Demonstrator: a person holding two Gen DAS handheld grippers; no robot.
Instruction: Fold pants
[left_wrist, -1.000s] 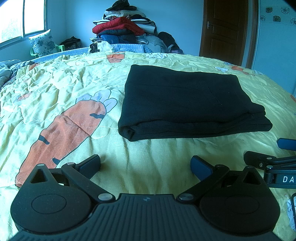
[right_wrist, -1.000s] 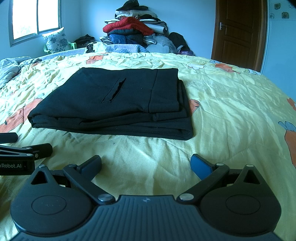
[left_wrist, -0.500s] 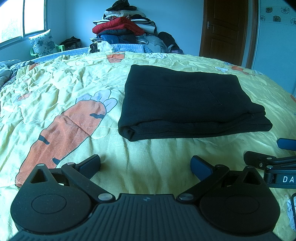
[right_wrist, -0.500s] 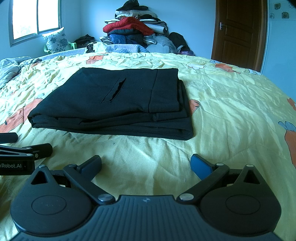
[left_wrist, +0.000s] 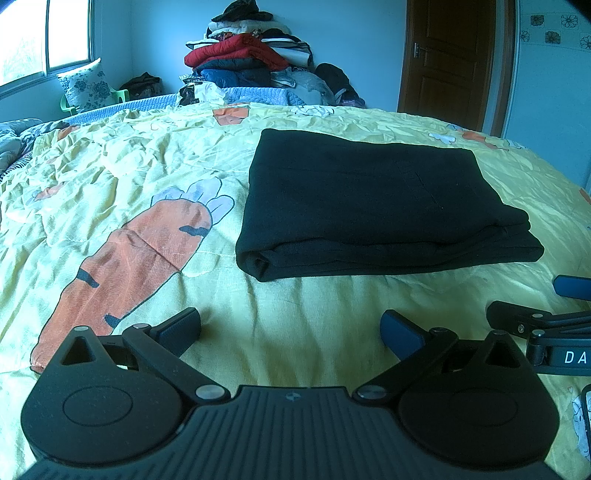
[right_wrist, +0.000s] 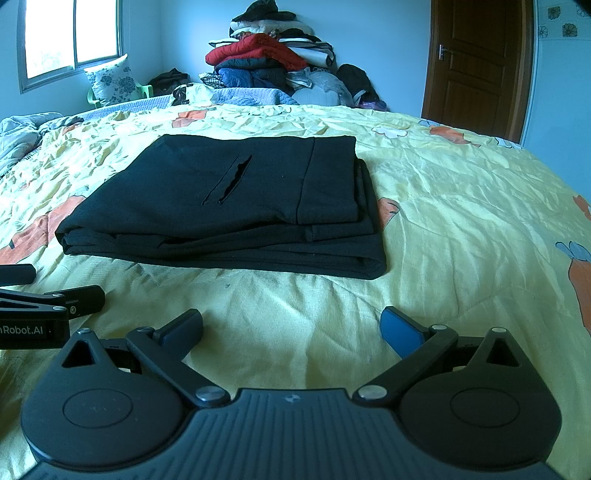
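Pants: black pants (left_wrist: 373, 199) lie folded into a flat rectangular stack on the bed, several layers showing along the near edge; in the right wrist view the same pants (right_wrist: 236, 206) show a slit pocket opening on the top layer and a seam running down the right part.
Bed: yellow bedspread (left_wrist: 110, 177) with a large orange carrot print (left_wrist: 136, 266) to the left of the pants; the cloth is wrinkled all over, and the pants sit near its middle.
Left tongs: left tongs (left_wrist: 291, 328) rest low over the bedspread, just short of the near edge of the pants, with the two fingers spread wide apart and nothing between them; only bare yellow cloth lies in the gap. Their side also shows at the left edge of the right wrist view (right_wrist: 33, 291).
Right tongs: right tongs (right_wrist: 291, 326) sit likewise low over the bedspread in front of the pants, fingers wide apart and holding nothing; one blue pad (right_wrist: 400, 330) faces inward. Part of them shows at the right edge of the left wrist view (left_wrist: 546, 306), just beside the left tongs.
Relation: both tongs are clear of the pants, side by side, each pointing toward the folded stack.
Background: pile of clothes (left_wrist: 251, 62) with a red jacket near the top stands at the far side of the bed; a brown door (left_wrist: 447, 62) is to the right, a window (left_wrist: 44, 37) to the left, and a floral pillow (left_wrist: 83, 86) below it.
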